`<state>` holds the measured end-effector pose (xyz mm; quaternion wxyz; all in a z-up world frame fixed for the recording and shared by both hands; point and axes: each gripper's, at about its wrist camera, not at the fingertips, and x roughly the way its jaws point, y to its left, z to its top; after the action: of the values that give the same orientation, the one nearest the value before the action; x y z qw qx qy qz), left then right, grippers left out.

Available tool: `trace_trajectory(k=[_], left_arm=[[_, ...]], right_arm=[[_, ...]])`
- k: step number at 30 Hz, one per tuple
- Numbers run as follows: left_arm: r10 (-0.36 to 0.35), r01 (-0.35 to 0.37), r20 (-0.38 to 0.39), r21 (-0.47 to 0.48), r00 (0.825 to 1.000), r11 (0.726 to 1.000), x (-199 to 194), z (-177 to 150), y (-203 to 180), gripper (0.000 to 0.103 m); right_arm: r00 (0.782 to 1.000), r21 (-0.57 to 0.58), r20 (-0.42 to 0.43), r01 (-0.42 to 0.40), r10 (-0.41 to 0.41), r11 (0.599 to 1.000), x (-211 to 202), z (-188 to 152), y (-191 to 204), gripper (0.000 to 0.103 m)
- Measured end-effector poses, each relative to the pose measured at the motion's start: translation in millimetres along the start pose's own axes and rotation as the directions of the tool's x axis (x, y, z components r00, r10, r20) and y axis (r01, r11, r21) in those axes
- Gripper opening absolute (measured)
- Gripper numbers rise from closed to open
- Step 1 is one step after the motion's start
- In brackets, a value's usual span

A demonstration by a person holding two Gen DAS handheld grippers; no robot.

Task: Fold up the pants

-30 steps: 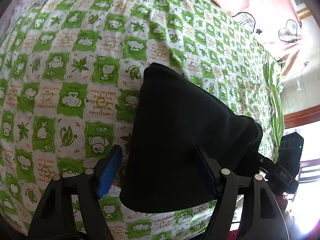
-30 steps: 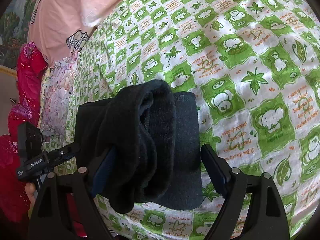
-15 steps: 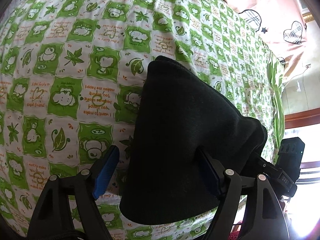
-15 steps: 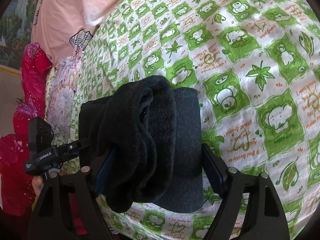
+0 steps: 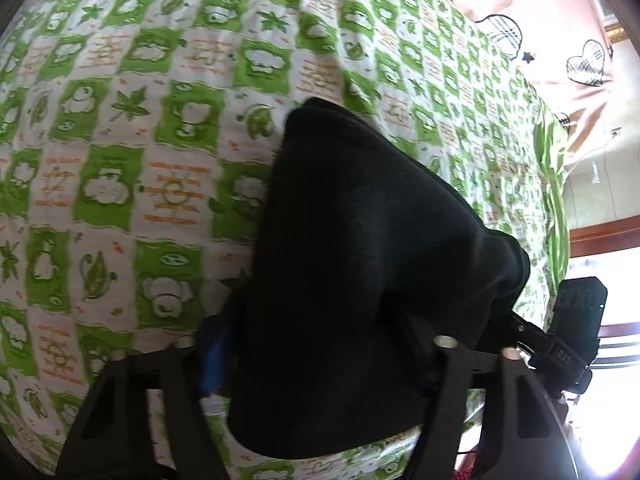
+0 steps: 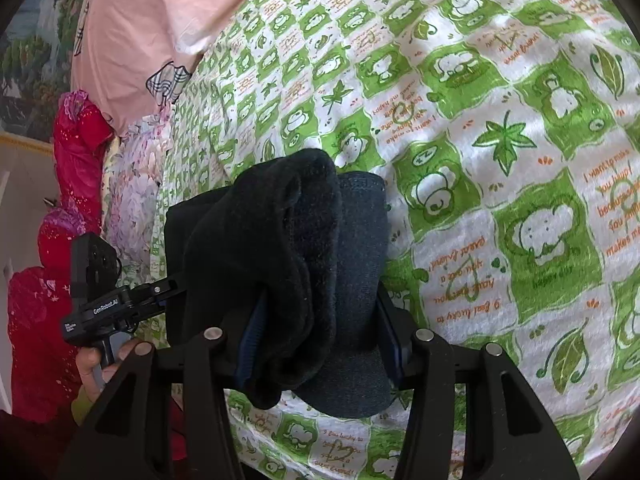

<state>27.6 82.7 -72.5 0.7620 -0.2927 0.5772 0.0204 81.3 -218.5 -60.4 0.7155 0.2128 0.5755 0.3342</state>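
Note:
The black pants [image 5: 360,240] lie folded into a thick bundle on the green-and-white checked bed sheet [image 5: 120,160]. My left gripper [image 5: 312,332] straddles one end of the bundle. Its jaws are closing, and its blue pad [image 5: 212,360] meets the cloth while the other finger is hidden behind the fabric. In the right wrist view the pants [image 6: 280,248] show fleecy stacked layers. My right gripper [image 6: 320,320] is closing on the opposite end, both pads pressing into the layers. Each view shows the other gripper's body at the far end of the bundle.
A pink pillow [image 6: 140,32] with heart and note prints lies at the head of the bed. Red cloth [image 6: 72,160] and a floral cover [image 6: 132,192] hang by the bed's side. A hand [image 6: 92,360] holds the left gripper's handle. The sheet [image 6: 520,160] spreads beyond the bundle.
Both pairs of jaws have narrowed from wide open onto the ends of the bundle. The left gripper has sunk slightly toward the pants. The bundle has stayed where it was.

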Motion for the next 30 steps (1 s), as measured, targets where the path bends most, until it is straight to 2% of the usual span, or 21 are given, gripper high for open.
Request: trace_trajectory(k=[5, 10, 13, 19, 23, 30], left_arm=[[0.005, -0.005, 0.019, 0.02, 1.0, 1.0, 0, -2, -8, 0.053], [-0.014, 0.012, 0.041, 0.038, 0.999, 0.999, -12, -3, -9, 0.037], [-0.017, 0.014, 0.067, 0.054, 0.998, 0.998, -25, -5, -13, 0.033], [-0.02, 0.008, 0.163, 0.073, 0.986, 0.997, -67, -1, -15, 0.032], [-0.014, 0.005, 0.226, 0.039, 0.974, 0.999, -92, 13, 2, 0.032], [0.033, -0.026, 0.296, -0.027, 0.955, 0.999, -113, 48, 36, 0.033]], right_arm=[[1.0, -0.025, -0.002, 0.008, -0.008, 1.0, 1, 1, 8, 0.051], [1.0, -0.077, 0.002, -0.001, 0.001, 0.997, -4, 5, 24, 0.044], [1.0, -0.101, 0.008, -0.016, 0.017, 0.995, -9, 10, 35, 0.042], [0.998, -0.153, 0.013, -0.062, 0.065, 0.986, -7, 32, 66, 0.041], [0.996, -0.223, 0.009, -0.083, 0.087, 0.971, 6, 57, 96, 0.041], [0.995, -0.307, -0.023, -0.101, 0.099, 0.946, 44, 98, 141, 0.041]])
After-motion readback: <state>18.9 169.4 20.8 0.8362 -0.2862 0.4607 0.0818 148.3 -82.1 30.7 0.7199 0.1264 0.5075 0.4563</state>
